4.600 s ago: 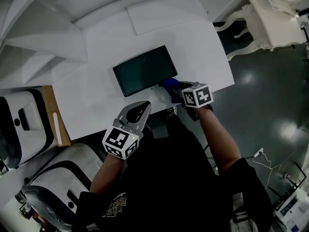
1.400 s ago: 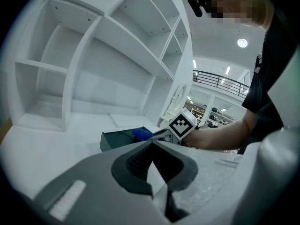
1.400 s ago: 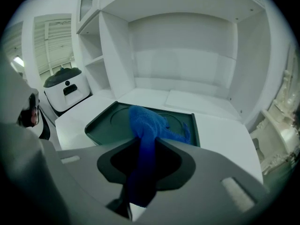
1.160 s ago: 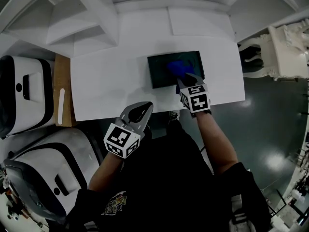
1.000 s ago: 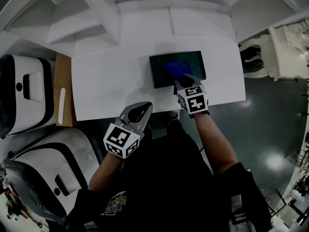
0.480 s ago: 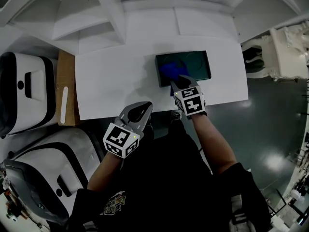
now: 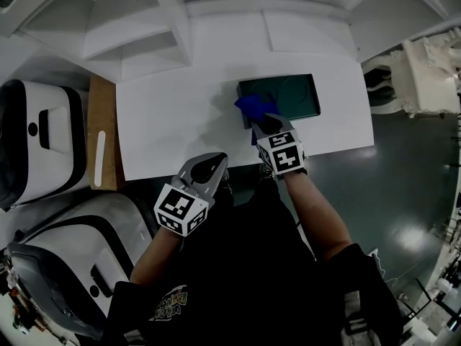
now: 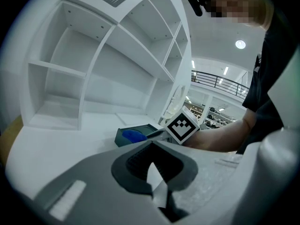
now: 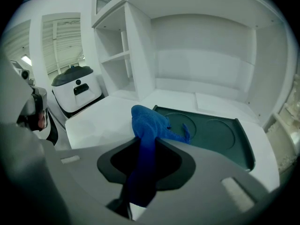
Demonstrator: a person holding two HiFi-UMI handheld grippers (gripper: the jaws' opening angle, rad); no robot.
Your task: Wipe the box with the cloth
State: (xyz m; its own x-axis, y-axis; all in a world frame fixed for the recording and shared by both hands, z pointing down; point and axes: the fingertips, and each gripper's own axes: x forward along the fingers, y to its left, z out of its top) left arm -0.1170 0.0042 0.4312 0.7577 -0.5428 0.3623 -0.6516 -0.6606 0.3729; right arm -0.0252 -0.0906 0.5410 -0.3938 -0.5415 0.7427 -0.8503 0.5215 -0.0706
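We see the right gripper (image 7: 265, 125) clenched on the blue cloth (image 7: 252, 108), whose bunched end lies on the near-left corner of the dark green box (image 7: 292, 96) on the white table (image 7: 173, 121). The left gripper (image 7: 207, 163) is closed on nothing, near the table's edge. The only markings are the marker cubes' (image 7: 282, 152) black-and-white squares.

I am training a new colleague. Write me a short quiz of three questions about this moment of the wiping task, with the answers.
1. True or false: the left gripper is shut and holds nothing.
2. In the head view, where does the blue cloth lie on the dark green box? A) at its left end B) at its right end C) not on it at all
3. Fill in: the right gripper is shut on the ____.
Key: 1 true; 2 A; 3 cloth.
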